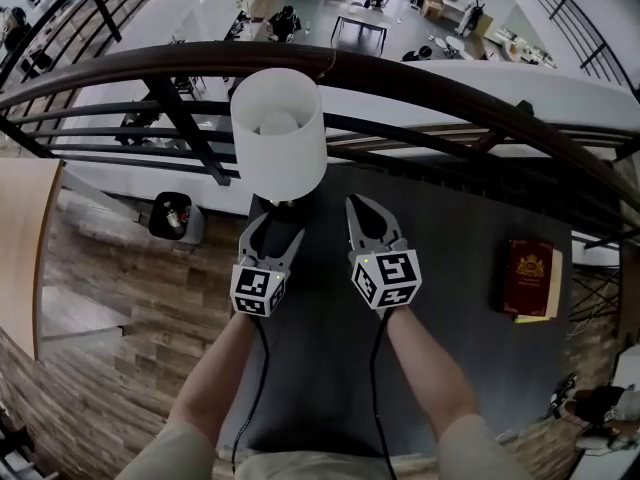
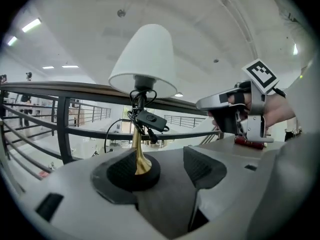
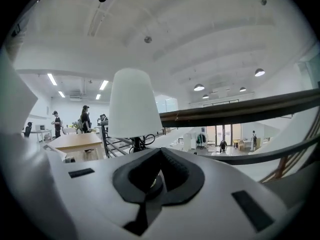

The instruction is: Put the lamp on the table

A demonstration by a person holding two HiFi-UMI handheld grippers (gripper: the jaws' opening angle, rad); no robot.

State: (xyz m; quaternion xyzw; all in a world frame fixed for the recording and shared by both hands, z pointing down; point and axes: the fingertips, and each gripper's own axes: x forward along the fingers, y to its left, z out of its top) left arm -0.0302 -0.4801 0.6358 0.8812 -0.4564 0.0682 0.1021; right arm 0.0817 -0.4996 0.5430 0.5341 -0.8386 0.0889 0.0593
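**A:** Head view: the lamp (image 1: 278, 128) stands upright on the dark table (image 1: 450, 228), by the railing (image 1: 420, 76). My left gripper (image 1: 275, 226) gapes wide at its base without pressing. My right gripper (image 1: 362, 210) is closed and empty.

**B:** How will it handle?

**A:** Top-heavy, I'd guess: flimsy shade, slick brass stem (image 2: 137, 151). I'd hold the stem low.

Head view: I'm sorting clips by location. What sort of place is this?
Probably a mezzanine level of an open office: a dark table stands against a curved railing, and desks and people show on a floor far below.
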